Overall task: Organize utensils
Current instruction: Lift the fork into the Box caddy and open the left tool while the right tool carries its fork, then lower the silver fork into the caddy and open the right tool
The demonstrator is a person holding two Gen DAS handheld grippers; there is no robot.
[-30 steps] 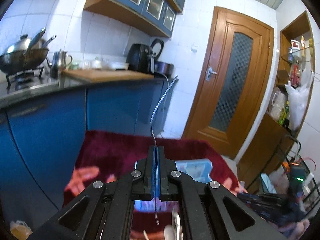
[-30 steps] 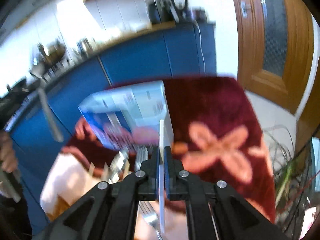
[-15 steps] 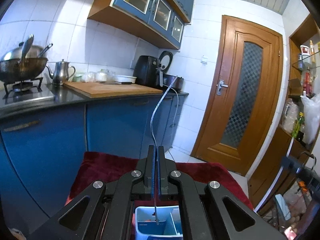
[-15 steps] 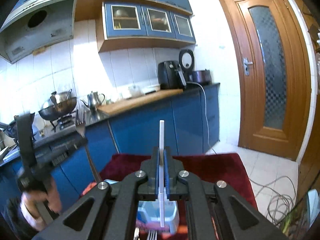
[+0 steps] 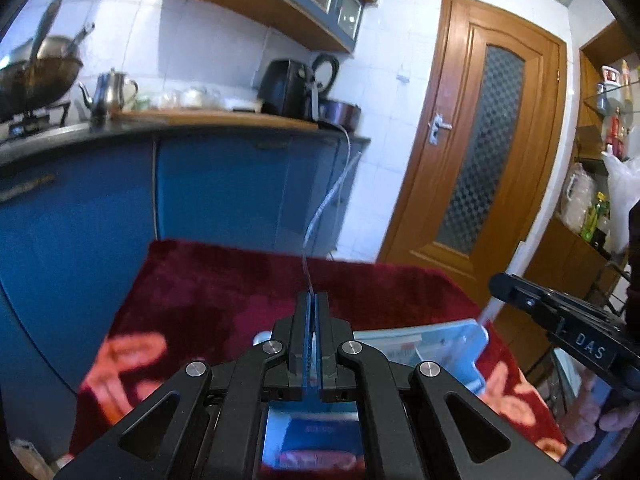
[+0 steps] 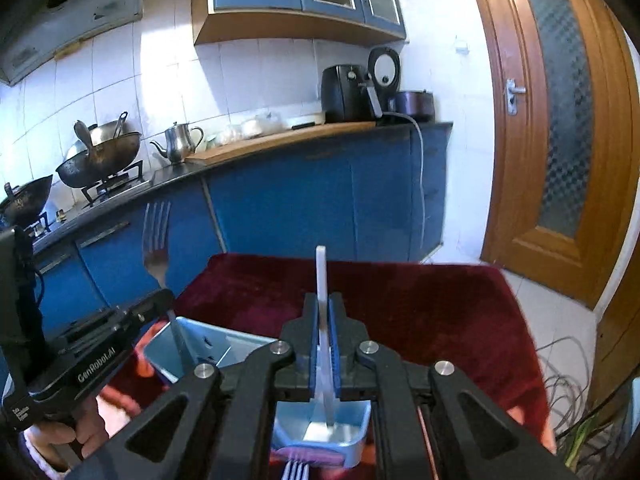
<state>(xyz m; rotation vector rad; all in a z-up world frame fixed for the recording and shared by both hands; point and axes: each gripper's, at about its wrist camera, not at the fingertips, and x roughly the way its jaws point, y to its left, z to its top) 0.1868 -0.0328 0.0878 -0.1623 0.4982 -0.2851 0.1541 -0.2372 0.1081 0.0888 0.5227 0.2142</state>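
Note:
My left gripper is shut on a metal fork, seen edge-on, tines up; the fork also shows in the right wrist view, its handle reaching down into the light blue organizer tray. My right gripper is shut on a white plastic utensil held upright, its lower end over the tray's near compartment. The tray lies on a dark red cloth. The right gripper's body shows at the right edge of the left wrist view.
Fork tines lie below the tray's near rim. Blue kitchen cabinets stand behind the cloth, a wooden door to the right. Woks, a kettle and appliances sit on the counter. Cables lie on the floor at right.
Both grippers have tilted down from the half-second-old view, so the tray and more red cloth show again. Both still hold their utensils.

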